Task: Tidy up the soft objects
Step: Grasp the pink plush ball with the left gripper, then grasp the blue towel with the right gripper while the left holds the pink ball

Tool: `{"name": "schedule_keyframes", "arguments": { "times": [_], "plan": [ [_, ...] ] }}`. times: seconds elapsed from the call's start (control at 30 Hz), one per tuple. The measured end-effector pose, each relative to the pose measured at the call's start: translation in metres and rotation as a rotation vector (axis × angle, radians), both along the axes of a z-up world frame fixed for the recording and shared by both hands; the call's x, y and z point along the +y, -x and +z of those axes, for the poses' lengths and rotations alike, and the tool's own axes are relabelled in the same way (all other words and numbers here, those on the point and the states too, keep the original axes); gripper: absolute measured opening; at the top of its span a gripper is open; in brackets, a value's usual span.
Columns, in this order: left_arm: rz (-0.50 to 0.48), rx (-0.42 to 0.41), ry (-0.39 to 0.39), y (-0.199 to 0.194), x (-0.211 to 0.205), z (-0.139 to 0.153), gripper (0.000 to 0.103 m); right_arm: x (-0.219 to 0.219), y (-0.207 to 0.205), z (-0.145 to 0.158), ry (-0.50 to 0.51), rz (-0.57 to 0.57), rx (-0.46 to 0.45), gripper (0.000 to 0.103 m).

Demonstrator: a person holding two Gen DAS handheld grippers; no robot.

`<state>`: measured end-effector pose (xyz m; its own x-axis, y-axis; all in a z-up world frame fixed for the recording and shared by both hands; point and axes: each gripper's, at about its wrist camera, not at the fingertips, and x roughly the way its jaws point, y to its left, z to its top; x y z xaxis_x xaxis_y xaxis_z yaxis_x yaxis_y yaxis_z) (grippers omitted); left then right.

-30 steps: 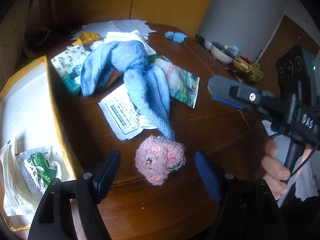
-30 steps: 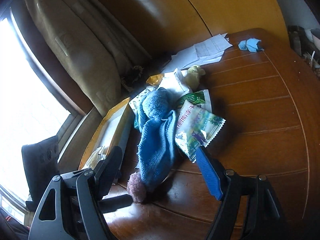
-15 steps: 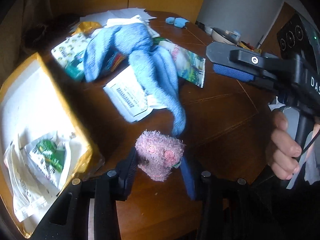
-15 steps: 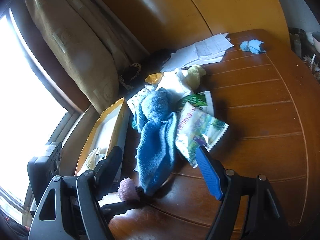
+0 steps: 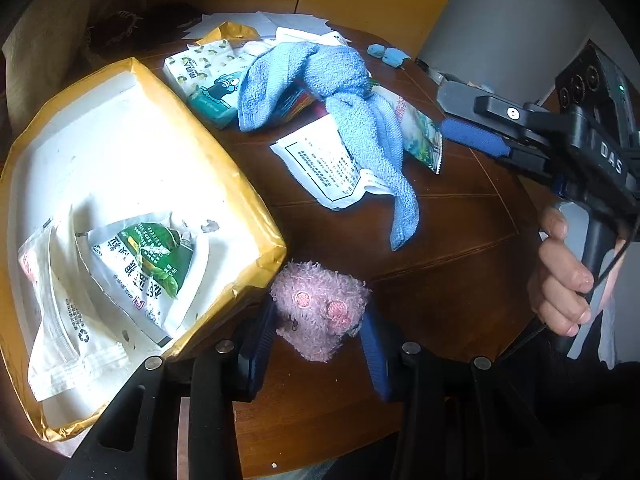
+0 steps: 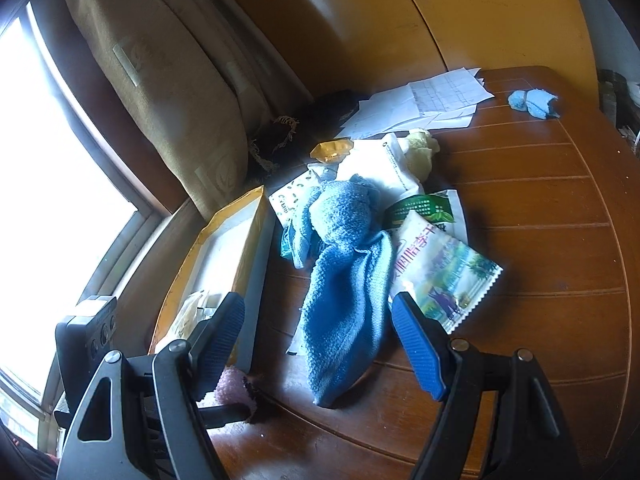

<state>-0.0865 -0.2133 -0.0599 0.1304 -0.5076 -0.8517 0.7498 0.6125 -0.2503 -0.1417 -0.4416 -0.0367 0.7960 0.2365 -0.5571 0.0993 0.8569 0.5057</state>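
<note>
Pink plush toy [image 5: 320,310]: on the brown table [image 5: 460,240], just beside the corner of the yellow-edged tray [image 5: 256,196], probably its destination.
Left gripper [image 5: 318,344]: its 2 blue pads pinch the toy from both sides, ready to lift.
Right gripper [image 6: 320,340]: fingers spread wide, empty, above the blue towel [image 6: 344,280].
Packets [image 5: 320,160]: scattered under the towel.

Both wrist views look steeply down, seemingly close, sharing the blue towel [image 5: 360,120] and wooden table [image 6: 540,248].
</note>
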Motion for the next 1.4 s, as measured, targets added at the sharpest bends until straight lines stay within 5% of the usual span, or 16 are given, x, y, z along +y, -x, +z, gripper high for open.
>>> {"name": "schedule_keyframes", "arguments": {
  "times": [0.43,0.67,0.8,1.03,1.17,1.4],
  "plan": [
    [0.047,0.027,0.030,-0.011,0.037,-0.001,0.042,0.005,-0.063,0.020,0.155,0.013,0.077,0.076],
    [0.046,0.042,0.067,-0.007,0.039,-0.001,0.042,0.004,-0.102,0.002,0.226,-0.016,0.180,0.076],
    [0.020,0.062,0.105,0.002,0.033,0.001,0.042,0.003,-0.108,-0.009,0.211,-0.023,0.211,0.044],
    [0.043,0.051,0.228,0.004,0.034,0.028,0.042,0.002,-0.080,0.014,0.173,-0.052,0.110,0.037],
    [0.127,0.012,0.295,-0.002,0.051,0.056,0.042,0.002,-0.056,0.041,0.149,-0.050,0.025,0.037],
    [0.347,-0.076,0.304,-0.034,0.091,0.092,0.042,0.027,-0.043,0.087,0.053,0.042,-0.101,0.037]
  ]
}}
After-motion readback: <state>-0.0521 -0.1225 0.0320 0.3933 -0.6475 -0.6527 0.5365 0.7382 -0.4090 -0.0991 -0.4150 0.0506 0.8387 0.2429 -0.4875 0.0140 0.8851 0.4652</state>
